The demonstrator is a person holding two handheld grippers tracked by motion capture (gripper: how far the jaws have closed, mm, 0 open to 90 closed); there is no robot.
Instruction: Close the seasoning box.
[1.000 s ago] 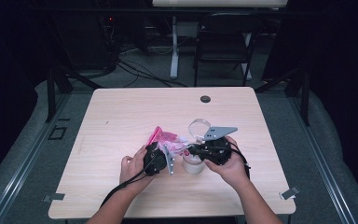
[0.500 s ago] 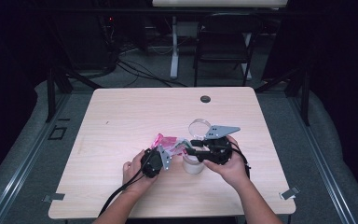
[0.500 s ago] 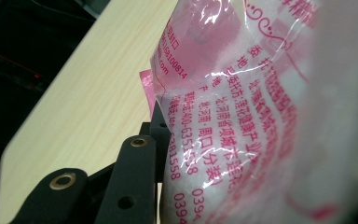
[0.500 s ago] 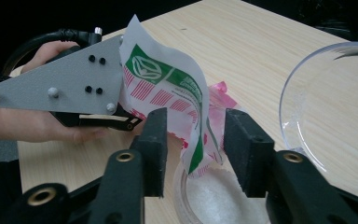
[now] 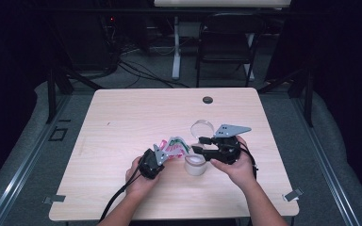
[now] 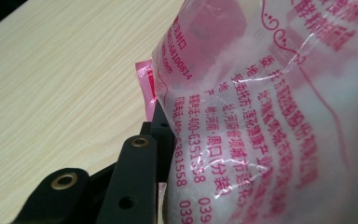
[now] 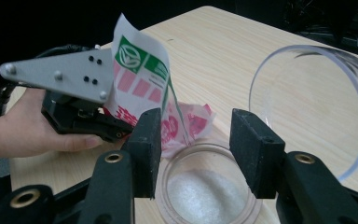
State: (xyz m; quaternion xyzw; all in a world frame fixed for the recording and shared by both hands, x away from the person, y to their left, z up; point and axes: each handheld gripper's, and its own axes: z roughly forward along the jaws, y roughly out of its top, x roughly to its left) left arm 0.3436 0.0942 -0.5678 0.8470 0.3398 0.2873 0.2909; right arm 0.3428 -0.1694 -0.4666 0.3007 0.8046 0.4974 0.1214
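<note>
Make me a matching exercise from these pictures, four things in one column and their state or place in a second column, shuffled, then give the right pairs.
Things:
1. pink packet
2. small jar
3. clear lid
4. right gripper

States or places:
A. jaws apart, nothing between the pads
B. lies on the table beyond the right hand
C. held in the left gripper
D. open, with white grains inside

Pairs: 1-C, 2-D, 3-B, 4-A

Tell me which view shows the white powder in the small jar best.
The right gripper view: it looks straight down into the open jar, with the white powder heaped on its bottom. The high view shows the jar as a small pale cylinder, its contents indistinct. The left gripper view shows the pink printed bag instead.
</note>
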